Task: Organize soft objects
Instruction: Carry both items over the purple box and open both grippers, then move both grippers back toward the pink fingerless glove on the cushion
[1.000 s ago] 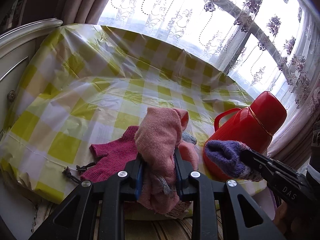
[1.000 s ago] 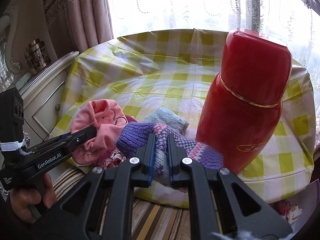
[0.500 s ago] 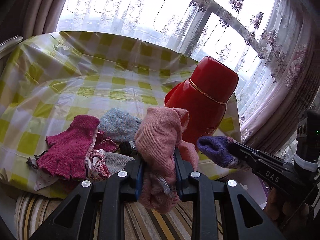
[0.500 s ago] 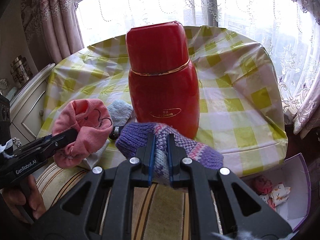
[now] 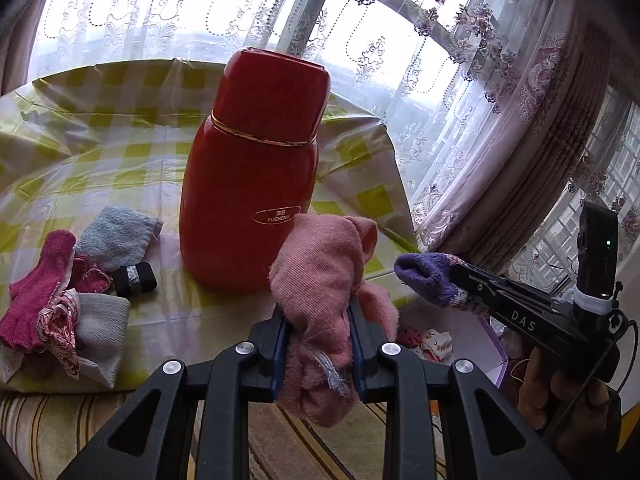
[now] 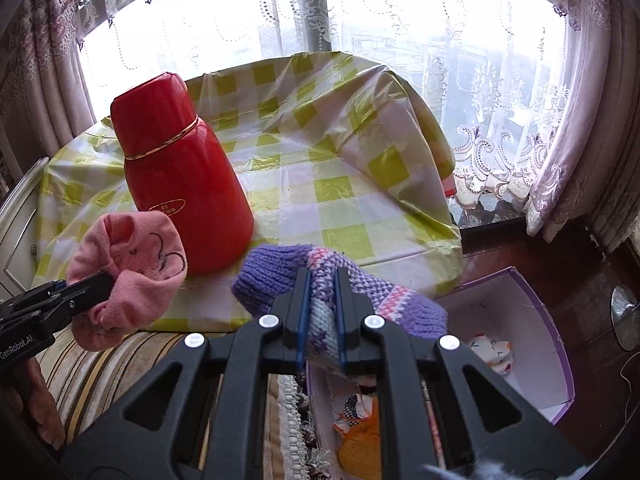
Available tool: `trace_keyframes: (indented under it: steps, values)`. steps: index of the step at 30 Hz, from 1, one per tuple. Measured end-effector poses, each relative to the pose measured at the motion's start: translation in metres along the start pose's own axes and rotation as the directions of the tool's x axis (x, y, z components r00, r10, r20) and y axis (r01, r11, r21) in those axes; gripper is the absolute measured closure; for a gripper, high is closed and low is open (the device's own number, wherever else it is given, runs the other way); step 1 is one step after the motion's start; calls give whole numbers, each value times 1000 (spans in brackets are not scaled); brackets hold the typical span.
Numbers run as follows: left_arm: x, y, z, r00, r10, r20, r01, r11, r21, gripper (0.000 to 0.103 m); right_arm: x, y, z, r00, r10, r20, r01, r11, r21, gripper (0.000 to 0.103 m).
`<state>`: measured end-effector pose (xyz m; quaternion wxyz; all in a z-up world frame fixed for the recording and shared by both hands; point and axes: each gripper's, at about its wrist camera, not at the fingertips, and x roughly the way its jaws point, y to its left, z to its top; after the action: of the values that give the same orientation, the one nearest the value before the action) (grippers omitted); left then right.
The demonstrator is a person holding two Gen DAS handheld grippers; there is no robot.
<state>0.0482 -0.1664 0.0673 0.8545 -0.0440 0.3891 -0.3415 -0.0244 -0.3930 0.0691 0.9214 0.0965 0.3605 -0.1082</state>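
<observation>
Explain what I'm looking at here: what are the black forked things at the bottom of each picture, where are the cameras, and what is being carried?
There is no robot. A person holds a two-finger claw in each hand, and a wide-angle camera on each looks forward along its fingers; the black forks are those fingers.

In the left-wrist view, the left claw is shut on a pink knit piece. At right, a hand holds the right claw.

In the right-wrist view, the right claw is shut on a purple knit piece.

A red flask stands upright on the yellow-checked tablecloth. Left of it lie a blue cloth, a dark pink glove, a grey cloth and a small black roll.

Beside the table sits an open purple-edged box with small fabric items inside.
</observation>
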Motion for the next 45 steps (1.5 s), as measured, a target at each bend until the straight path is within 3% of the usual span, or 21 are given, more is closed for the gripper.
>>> trace_keyframes:
  steps: [6, 17, 20, 23, 25, 27, 31, 35, 37, 45]
  values:
    - [24, -39, -3, 995, -73, -63, 76, 996, 46, 75, -6, -42, -11, 996, -89, -19, 90, 995, 50, 89]
    - [55, -91, -7, 981, -125, -145, 144, 981, 128, 73, -5, -89, -28, 984, -170, -60, 175, 979, 104, 87]
    - [62, -104, -9, 976, -145, -161, 170, 974, 150, 65, -2, -98, -30, 980, -186, -77, 194, 974, 116, 86]
    - [67, -112, -10, 978, -132, -164, 159, 973, 167, 47, -1, -106, -32, 978, -190, -92, 201, 970, 136, 76]
    - [65, -116, -10, 984, -104, -146, 131, 974, 186, 38, -1, -110, -33, 978, -189, -92, 201, 968, 147, 40]
    - [63, -119, -9, 988, -77, -132, 104, 973, 205, 29, -4, -111, -34, 978, -196, -76, 206, 967, 150, 31]
    - [58, -119, -6, 996, 54, -72, -34, 967, 252, 25, -3, -111, -34, 979, -188, -78, 198, 969, 147, 29]
    - [51, -113, -4, 985, 175, 4, -169, 943, 286, 23, 0, -107, -35, 981, -173, -86, 184, 972, 143, 28]
    - [46, -109, -6, 982, 184, 38, -187, 933, 309, 17, 0, -102, -34, 982, -169, -85, 179, 975, 132, 27]
    - [25, -67, -8, 955, 278, 100, -294, 929, 225, 17, 6, -64, -33, 991, -105, -86, 110, 992, 57, 25]
